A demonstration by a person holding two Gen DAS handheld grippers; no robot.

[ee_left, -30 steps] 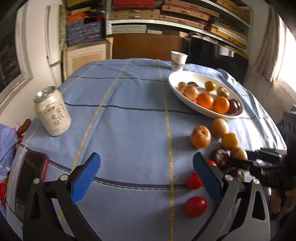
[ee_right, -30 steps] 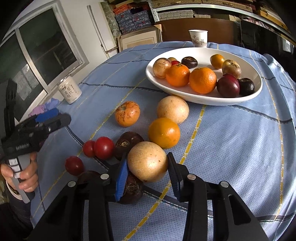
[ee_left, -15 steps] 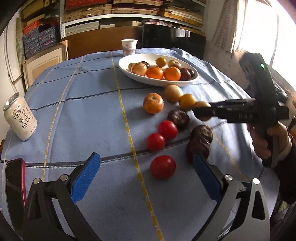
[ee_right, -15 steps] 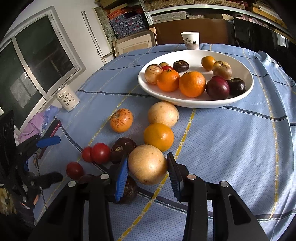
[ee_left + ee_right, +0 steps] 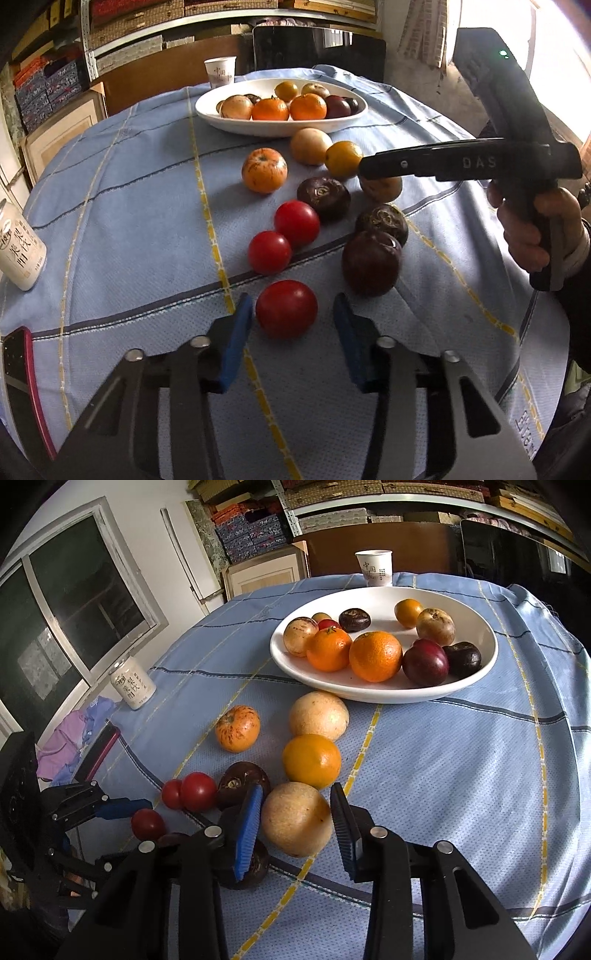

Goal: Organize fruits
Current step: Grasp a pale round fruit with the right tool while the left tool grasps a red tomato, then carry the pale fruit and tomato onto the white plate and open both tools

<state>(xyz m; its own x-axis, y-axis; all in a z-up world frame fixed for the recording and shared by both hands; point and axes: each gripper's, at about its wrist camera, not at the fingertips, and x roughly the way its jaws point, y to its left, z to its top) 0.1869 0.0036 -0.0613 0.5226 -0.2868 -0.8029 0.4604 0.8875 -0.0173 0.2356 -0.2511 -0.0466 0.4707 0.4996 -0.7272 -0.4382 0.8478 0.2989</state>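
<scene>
Low in the right wrist view, the right gripper (image 5: 295, 819) pinches a tan fruit (image 5: 297, 818) still on the cloth; next comes lifting it to the white bowl (image 5: 476, 672). At bottom centre of the left wrist view, the left gripper (image 5: 291, 325) has just been closing around a red tomato (image 5: 286, 308), pads not yet touching.

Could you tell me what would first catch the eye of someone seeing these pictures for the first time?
Most striking is the white bowl heaped with oranges and dark fruit at the far side of the blue tablecloth, with more fruit strewn in front of it. In the foreground the right gripper clasps a pale round fruit. The left gripper, whose jaws have just been closing, brackets a red tomato without yet pressing it.
</scene>
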